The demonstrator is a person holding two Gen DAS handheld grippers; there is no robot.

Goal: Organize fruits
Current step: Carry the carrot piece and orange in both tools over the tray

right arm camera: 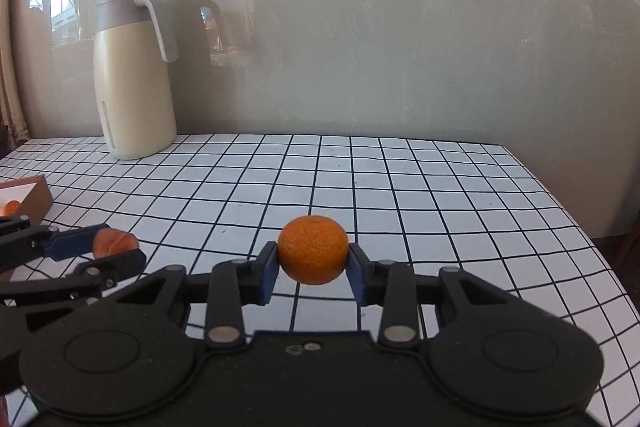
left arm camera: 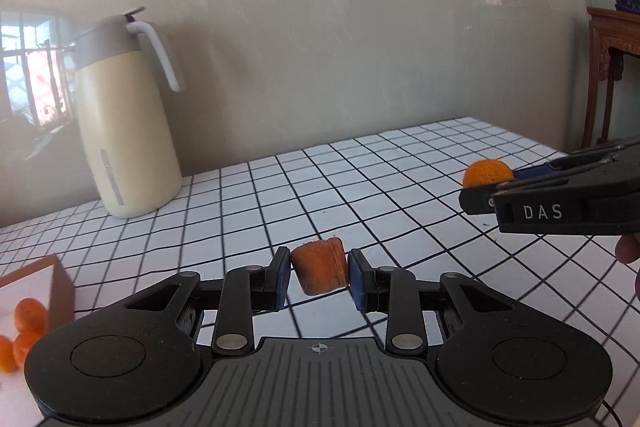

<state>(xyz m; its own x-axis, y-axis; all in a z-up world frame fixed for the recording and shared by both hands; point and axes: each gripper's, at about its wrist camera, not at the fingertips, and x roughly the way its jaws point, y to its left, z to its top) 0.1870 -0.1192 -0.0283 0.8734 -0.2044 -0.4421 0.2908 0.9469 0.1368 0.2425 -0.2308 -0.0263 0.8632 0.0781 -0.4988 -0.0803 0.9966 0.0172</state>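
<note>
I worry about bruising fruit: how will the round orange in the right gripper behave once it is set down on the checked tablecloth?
The orange looks round and firm, so on the flat tablecloth it would probably roll. Its pebbled skin likely grips the right gripper pads well. It shows no denting, so bruising seems unlikely.

Squashed fruit (left arm camera: pixel 319 268): dull orange, flattened at its sides, creased; pinched between the left claw (left arm camera: pixel 319 277) pads, lifted above the checked table (left arm camera: pixel 360 179).
Round fruit (right arm camera: pixel 313 250): bright orange, dimpled skin, whole; clamped in the right claw (right arm camera: pixel 313 269), off the table.
Boxed fruits (left arm camera: pixel 24 327): several small orange ones together inside the brown box (left arm camera: pixel 60 279) at the left table edge.
</note>
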